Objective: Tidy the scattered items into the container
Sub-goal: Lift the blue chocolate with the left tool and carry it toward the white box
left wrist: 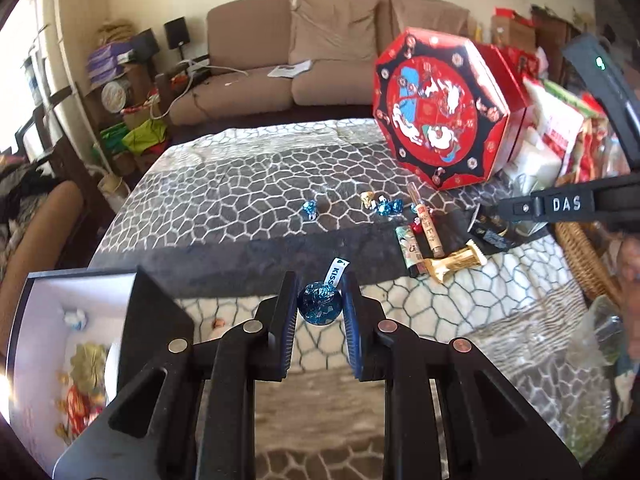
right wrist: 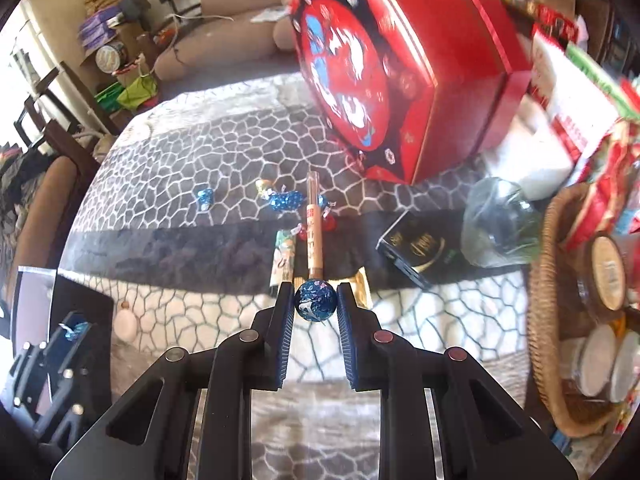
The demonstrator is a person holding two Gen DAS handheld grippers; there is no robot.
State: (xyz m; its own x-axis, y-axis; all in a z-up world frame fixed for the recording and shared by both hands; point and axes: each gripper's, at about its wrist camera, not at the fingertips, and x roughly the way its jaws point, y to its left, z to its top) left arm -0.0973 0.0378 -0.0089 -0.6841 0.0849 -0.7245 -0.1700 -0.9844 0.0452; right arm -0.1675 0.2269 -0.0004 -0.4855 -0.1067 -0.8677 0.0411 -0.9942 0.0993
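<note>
My left gripper [left wrist: 319, 307] is shut on a blue foil chocolate kiss [left wrist: 319, 305] with a white paper tag, held above the patterned blanket [left wrist: 240, 184]. The open white-lined box [left wrist: 52, 344] sits at the lower left, with wrapped sweets inside. My right gripper [right wrist: 314, 306] is shut on another blue foil chocolate [right wrist: 314, 305]. More blue foil chocolates [left wrist: 389, 206] and one apart [left wrist: 309, 209] lie farther on the blanket, with a long tube [left wrist: 426, 224], a green wrapper [left wrist: 408, 249] and a gold bar [left wrist: 454, 265]. The left gripper shows in the right wrist view [right wrist: 74, 330] over the box.
A red octagonal gift box [left wrist: 440, 108] leans at the back right. A black box [right wrist: 416, 250], a clear plastic bag [right wrist: 500, 224] and a wicker basket [right wrist: 560, 320] with jars stand on the right. A brown sofa [left wrist: 280, 56] is behind.
</note>
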